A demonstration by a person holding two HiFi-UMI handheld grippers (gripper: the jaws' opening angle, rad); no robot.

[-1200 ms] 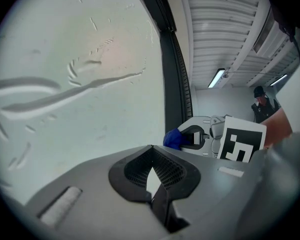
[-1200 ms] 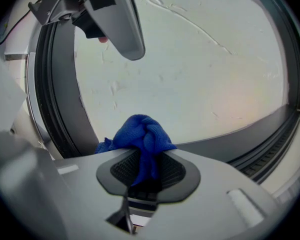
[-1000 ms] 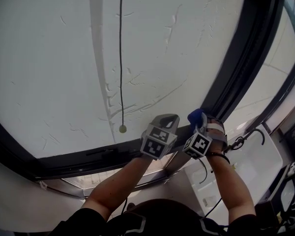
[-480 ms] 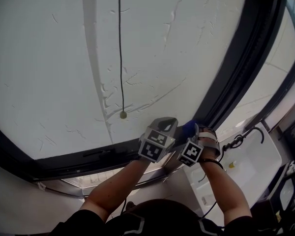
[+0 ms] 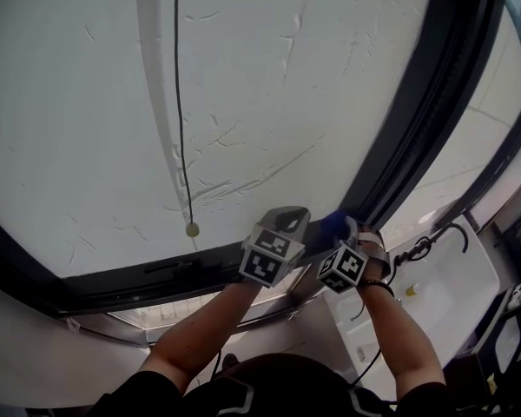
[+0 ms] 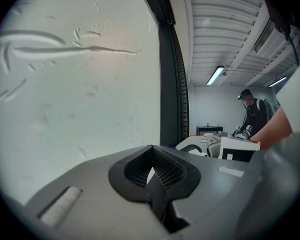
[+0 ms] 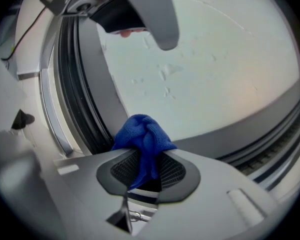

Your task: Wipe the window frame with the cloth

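Cloth [image 7: 142, 136], blue and bunched, is pinched between the right gripper [image 7: 146, 166] fingers. Its wad points out at the lower corner of the dark window frame [image 5: 421, 111], beside the pale pane [image 5: 243, 85]. The left gripper [image 6: 155, 176] fingers are pressed together, empty, just beside the right.

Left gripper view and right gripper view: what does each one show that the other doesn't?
Only the left gripper view shows the room beyond: a ceiling light, a person standing far off, and the left gripper with its jaws together, holding nothing. Only the right gripper view shows the blue cloth pinched in the right gripper, its bunched end close to the dark window frame. Both show that frame and the pale, streaked window pane.
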